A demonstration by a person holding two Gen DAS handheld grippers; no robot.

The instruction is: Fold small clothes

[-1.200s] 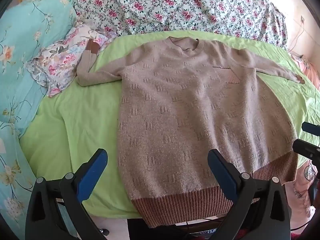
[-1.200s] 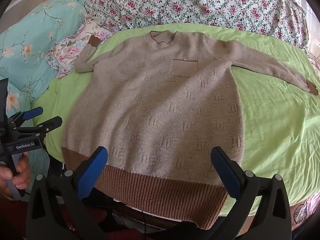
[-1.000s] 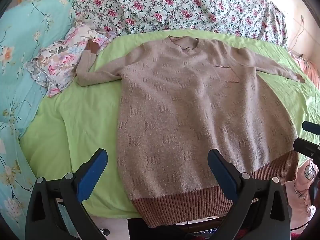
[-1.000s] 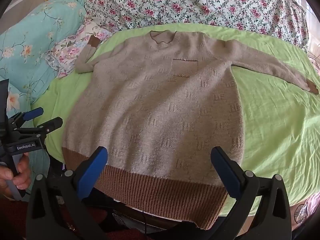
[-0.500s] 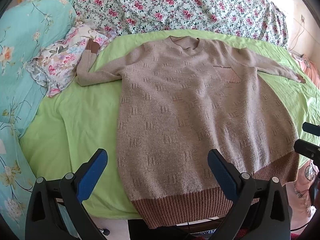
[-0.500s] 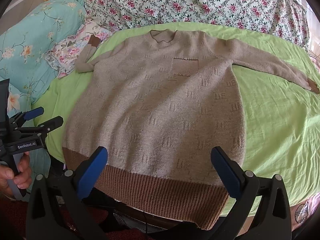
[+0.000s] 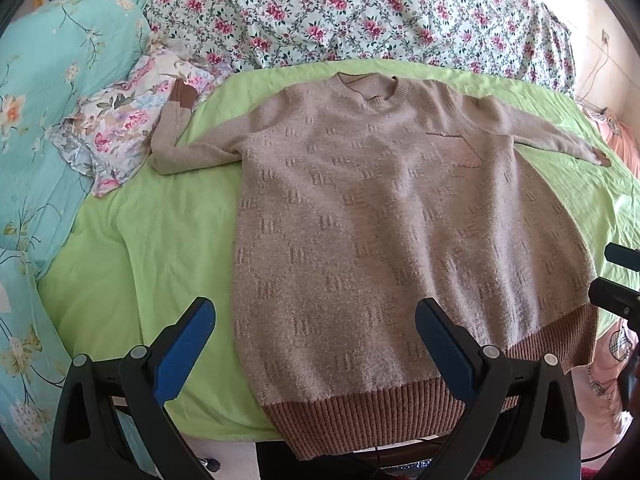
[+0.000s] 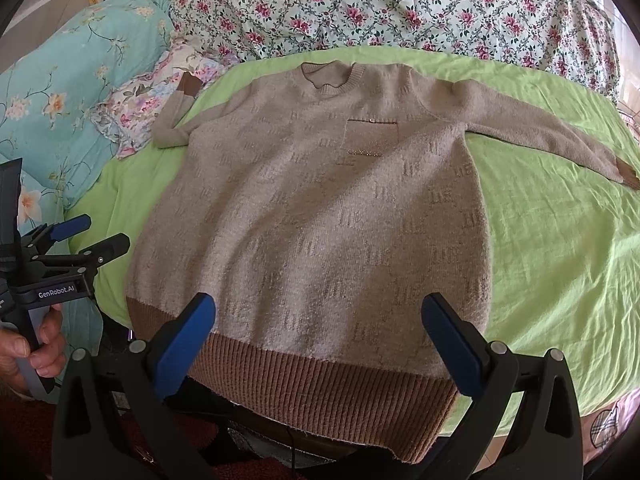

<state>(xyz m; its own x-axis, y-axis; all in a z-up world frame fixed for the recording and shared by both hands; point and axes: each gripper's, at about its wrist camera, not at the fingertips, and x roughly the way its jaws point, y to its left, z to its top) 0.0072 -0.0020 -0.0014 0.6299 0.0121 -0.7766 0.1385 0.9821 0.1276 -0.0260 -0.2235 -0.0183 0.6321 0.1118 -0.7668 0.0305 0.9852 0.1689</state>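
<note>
Nothing has moved: sweater (image 7: 392, 240) flat on green sheet (image 7: 160, 240), floral bedding (image 7: 360, 12) behind

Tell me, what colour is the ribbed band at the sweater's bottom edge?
The ribbed band of the sweater is darker brown; the right wrist view shows it best.

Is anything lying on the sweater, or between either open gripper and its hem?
Nothing visible does. The sweater lies flat on the green sheet with nothing on it. The left gripper and right gripper are both open, above its ribbed hem, path clear.
</note>
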